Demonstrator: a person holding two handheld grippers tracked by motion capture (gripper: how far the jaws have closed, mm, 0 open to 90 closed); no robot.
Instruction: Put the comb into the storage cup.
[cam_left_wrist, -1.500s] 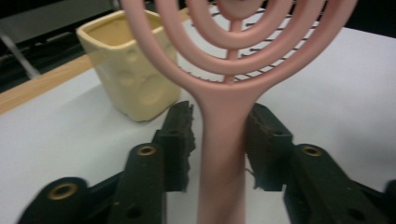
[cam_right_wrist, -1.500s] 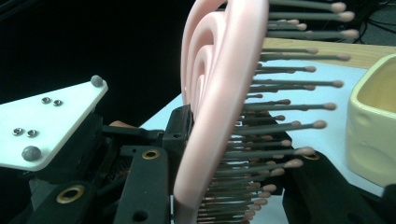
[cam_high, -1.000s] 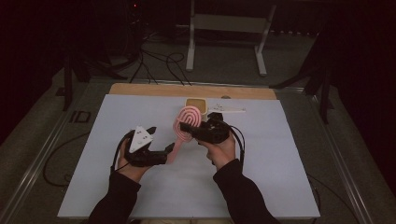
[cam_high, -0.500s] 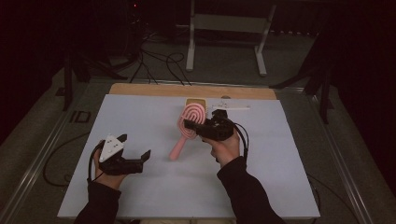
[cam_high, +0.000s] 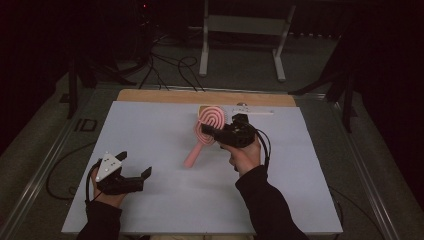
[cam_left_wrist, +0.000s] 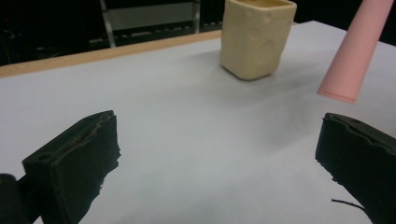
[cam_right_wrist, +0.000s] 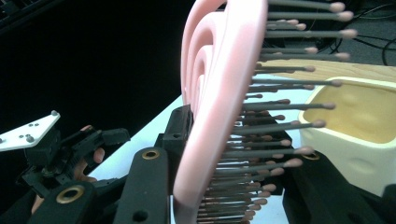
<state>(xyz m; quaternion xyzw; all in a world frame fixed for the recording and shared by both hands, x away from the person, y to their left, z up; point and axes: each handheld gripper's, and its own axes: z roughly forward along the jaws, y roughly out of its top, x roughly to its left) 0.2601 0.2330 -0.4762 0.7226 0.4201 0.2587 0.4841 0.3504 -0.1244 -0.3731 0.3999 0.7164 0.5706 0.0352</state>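
Pink brush (cam_high: 206, 131): I hold it off the table (cam_high: 150, 130) in my right gripper (cam_high: 209, 131), head up near the far edge, handle slanting down toward me.
Right gripper: its 2 jaws are clamped on the brush head; in the right gripper view the head (cam_right_wrist: 219, 102) stands edge-on between them, bristles pointing to the right of that view.
Left gripper (cam_high: 135, 172): I keep it low over the near left of the table, jaws wide apart with nothing between them, well apart from the brush.
Cup (cam_left_wrist: 256, 37): cream, upright on the table near the far edge, just behind the brush head.
Handle tip (cam_left_wrist: 355, 51): in the left gripper view it hangs above the table, right of the cup.
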